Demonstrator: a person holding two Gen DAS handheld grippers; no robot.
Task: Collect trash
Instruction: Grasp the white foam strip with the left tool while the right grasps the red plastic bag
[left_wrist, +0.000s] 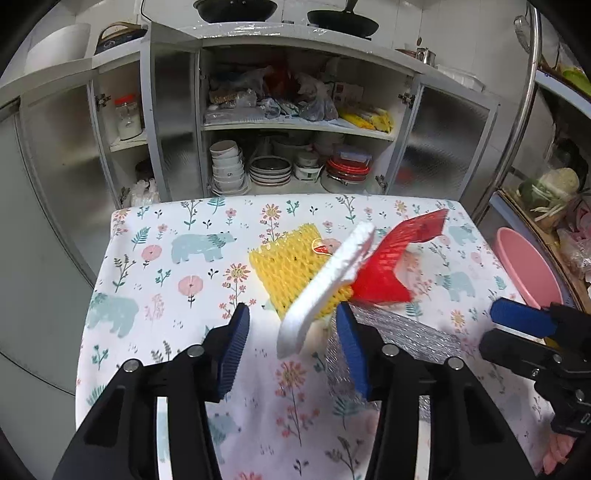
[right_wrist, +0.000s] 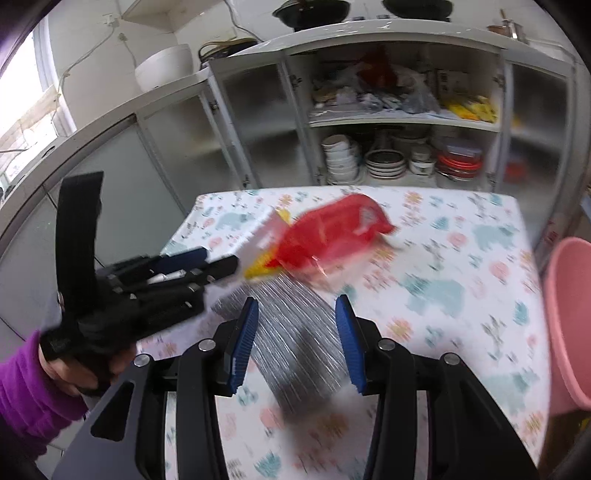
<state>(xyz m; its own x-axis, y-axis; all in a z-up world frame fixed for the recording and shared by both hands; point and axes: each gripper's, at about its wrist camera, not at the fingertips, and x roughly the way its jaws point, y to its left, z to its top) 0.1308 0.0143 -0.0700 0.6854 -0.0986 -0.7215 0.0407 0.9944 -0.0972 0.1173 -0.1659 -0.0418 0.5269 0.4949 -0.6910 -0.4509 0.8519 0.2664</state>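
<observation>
Floral tablecloth (left_wrist: 155, 280) before an open cupboard (left_wrist: 295, 122) (crockery inside); both grippers (left_wrist: 291, 343) (right_wrist: 297, 339) gape, gripping nothing.

Beyond the table's (left_wrist: 155, 258) far edge a pale cabinet (left_wrist: 295, 122) stands open, shelves crowded with stacked bowls (left_wrist: 227, 166), daylight from a window (right_wrist: 22, 96) beside it.

A: The tablecloth (left_wrist: 155, 266) is looking like matt printed cloth. On it, the yellow net (left_wrist: 291, 266) is showing soft foam mesh.

B: Beside that net, the red net (left_wrist: 391, 266) is looking glossy plastic, the white sheet (left_wrist: 325, 284) rough foam, the silver sheet (right_wrist: 291, 332) shiny foil.
</observation>
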